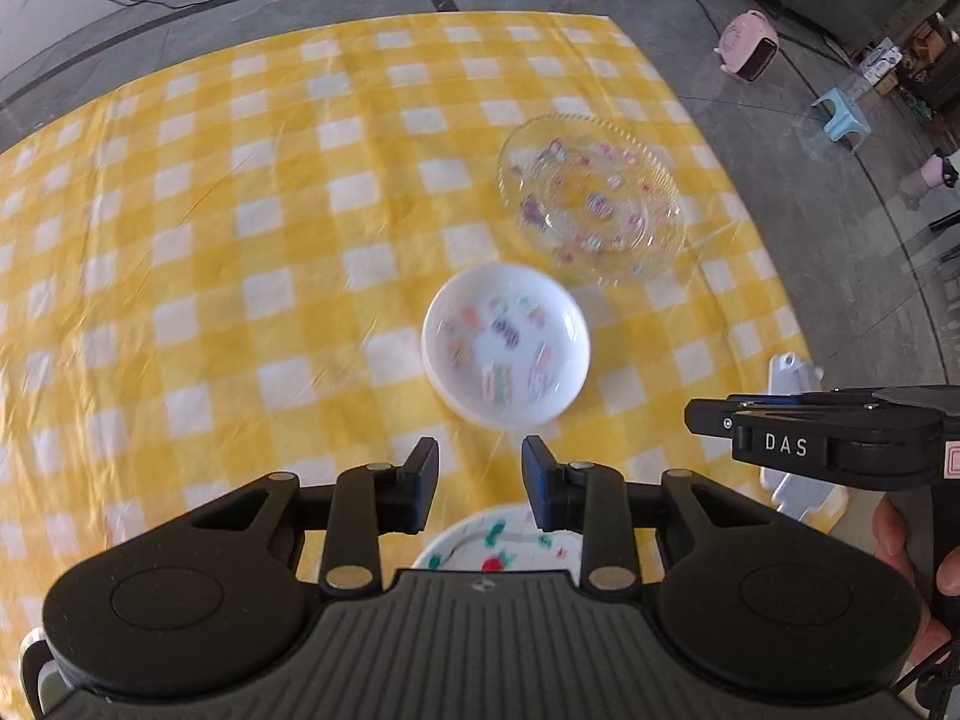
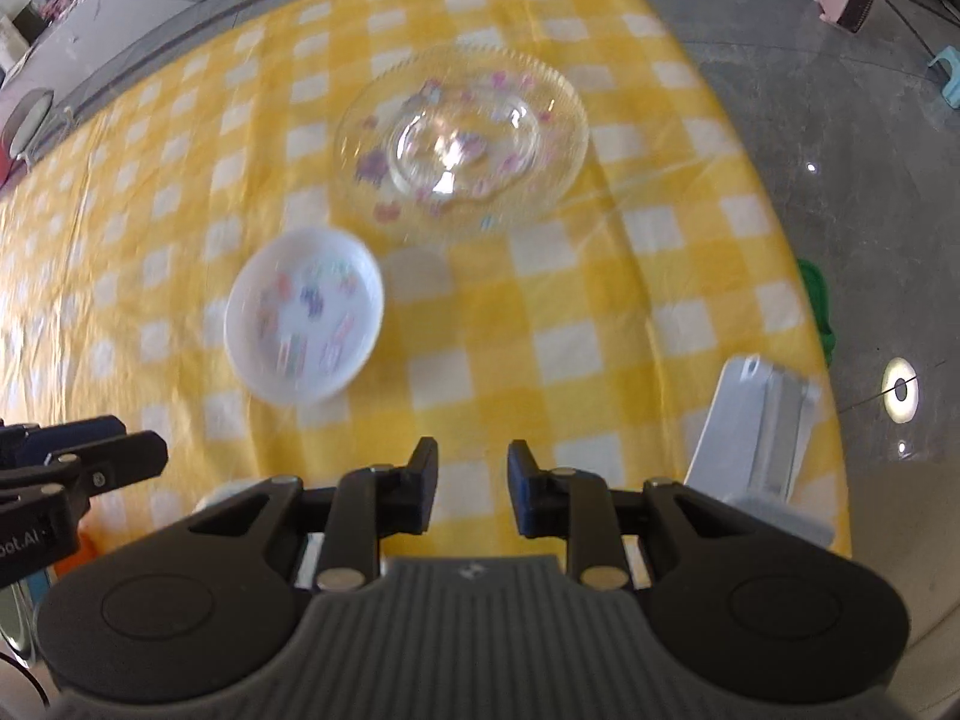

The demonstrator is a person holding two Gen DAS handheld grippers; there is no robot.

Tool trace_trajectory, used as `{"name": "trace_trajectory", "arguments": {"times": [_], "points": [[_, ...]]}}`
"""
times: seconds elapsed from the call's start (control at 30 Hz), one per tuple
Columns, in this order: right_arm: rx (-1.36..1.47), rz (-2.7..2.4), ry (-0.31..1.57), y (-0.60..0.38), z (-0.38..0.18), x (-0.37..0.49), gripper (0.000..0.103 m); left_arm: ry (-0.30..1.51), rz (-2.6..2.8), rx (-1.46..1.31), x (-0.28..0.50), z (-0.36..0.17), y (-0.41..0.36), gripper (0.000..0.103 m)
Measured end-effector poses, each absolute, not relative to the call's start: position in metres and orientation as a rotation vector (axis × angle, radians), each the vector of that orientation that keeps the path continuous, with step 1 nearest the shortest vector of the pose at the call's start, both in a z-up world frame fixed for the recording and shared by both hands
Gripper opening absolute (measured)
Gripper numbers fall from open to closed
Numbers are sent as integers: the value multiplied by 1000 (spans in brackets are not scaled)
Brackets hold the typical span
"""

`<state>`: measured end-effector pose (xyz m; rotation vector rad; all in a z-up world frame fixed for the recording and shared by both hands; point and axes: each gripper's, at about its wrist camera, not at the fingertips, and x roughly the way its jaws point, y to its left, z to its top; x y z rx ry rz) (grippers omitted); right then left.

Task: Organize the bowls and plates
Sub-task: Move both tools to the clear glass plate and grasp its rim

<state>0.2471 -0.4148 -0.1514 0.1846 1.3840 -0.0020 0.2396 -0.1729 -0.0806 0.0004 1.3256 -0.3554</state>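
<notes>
A small white bowl [image 1: 506, 343] with coloured prints sits on the yellow checked tablecloth [image 1: 210, 240]; it also shows in the right wrist view [image 2: 304, 314]. A clear glass plate [image 1: 591, 198] with pastel prints lies beyond it, right, and shows in the right wrist view [image 2: 462, 135]. A white dish with red and green prints [image 1: 498, 546] lies under my left gripper [image 1: 480, 480], which is open and empty, just short of the white bowl. My right gripper [image 2: 468, 483] is open and empty above bare cloth. It also shows from the side in the left wrist view [image 1: 708, 417].
A white plastic rack [image 2: 759, 438] stands at the table's right edge, close to my right gripper. The table edge and grey floor lie to the right. A pink box [image 1: 750, 45] and a blue stool [image 1: 843, 114] stand on the floor.
</notes>
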Motion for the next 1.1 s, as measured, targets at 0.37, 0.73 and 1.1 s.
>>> {"name": "trace_trajectory", "arguments": {"times": [0.37, 0.73, 1.1], "points": [[348, -107, 1357, -462, -165, 318, 33, 1300, -271, 78, 322, -98, -195, 44], [357, -217, 1255, -495, -171, 363, 38, 1173, -351, 181, 370, -112, -213, 53], [354, -137, 1290, -497, -188, 389, 43, 1208, -419, 35, 394, -131, -209, 51]]}}
